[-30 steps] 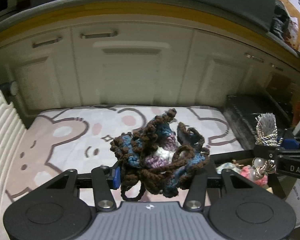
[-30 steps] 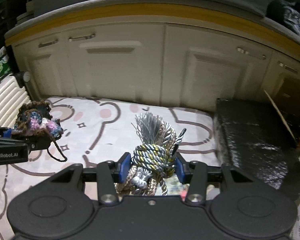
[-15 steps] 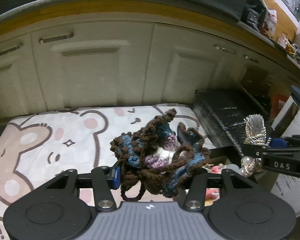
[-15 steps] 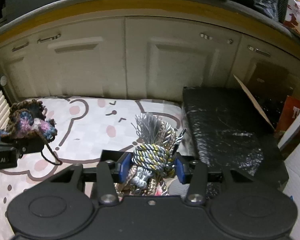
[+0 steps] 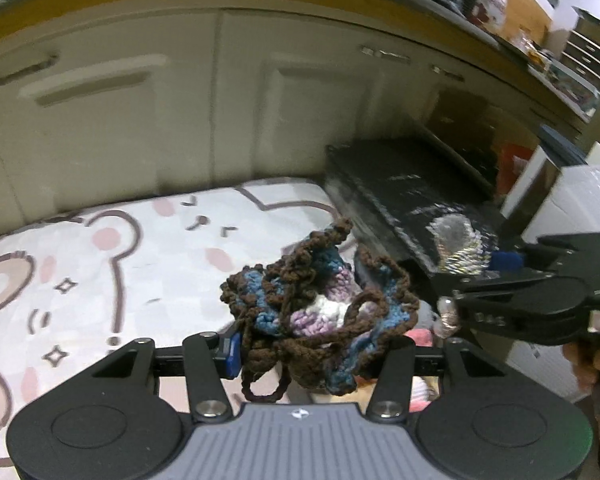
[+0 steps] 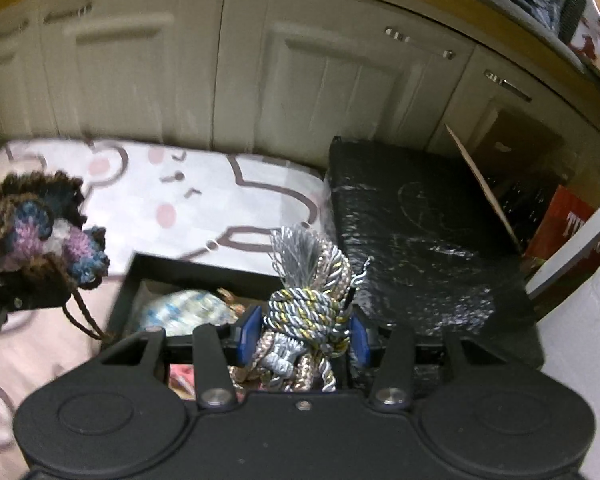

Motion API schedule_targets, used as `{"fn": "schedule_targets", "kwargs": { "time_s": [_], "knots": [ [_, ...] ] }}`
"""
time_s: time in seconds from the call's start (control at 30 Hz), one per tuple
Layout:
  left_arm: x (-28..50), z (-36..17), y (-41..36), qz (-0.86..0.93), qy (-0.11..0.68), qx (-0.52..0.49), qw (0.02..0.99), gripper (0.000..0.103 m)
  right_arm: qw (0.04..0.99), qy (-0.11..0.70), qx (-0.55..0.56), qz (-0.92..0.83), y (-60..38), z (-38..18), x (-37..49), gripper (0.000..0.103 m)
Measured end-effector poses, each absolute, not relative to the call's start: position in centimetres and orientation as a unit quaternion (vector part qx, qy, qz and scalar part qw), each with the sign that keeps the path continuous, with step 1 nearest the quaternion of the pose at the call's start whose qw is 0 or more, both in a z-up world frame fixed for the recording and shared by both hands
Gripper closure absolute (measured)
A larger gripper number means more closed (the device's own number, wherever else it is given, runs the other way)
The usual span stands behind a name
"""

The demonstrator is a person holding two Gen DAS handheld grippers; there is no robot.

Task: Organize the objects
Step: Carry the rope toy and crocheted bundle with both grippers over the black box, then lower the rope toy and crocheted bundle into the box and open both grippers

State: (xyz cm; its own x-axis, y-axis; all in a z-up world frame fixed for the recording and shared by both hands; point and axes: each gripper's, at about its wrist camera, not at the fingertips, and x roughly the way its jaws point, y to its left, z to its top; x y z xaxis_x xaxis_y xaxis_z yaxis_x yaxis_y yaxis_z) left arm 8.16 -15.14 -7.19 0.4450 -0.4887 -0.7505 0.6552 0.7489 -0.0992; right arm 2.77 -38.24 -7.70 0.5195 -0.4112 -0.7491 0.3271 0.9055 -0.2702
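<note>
Cream cabinets (image 6: 308,80), bear-print mat (image 5: 112,272), black box (image 6: 424,236)

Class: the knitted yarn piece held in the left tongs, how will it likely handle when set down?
The yarn piece is probably floppy: it bulges past the left tongs. A loose loop dangles below and may snag. It looks light.
</note>
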Motion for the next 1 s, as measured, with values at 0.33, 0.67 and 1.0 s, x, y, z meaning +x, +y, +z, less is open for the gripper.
{"fn": "schedule_targets", "kwargs": {
  "time_s": [0.33,0.67,1.0],
  "knots": [
    [8.3,-9.9,-18.4,-0.379,0.426,0.138,0.81,0.052,0.852,0.476,-0.119,-0.181,-38.3,-9.9,3.9,0.065],
    [9.7,-12.4,-19.2,-0.381,0.465,0.145,0.785,0.042,0.856,0.474,-0.087,-0.188,-38.7,-9.7,4.0,0.064],
    [10.1,-12.0,-18.6,-0.358,0.459,0.148,0.799,0.032,0.854,0.478,-0.061,-0.196,-39.2,-9.7,3.7,0.063]
  ]
}}
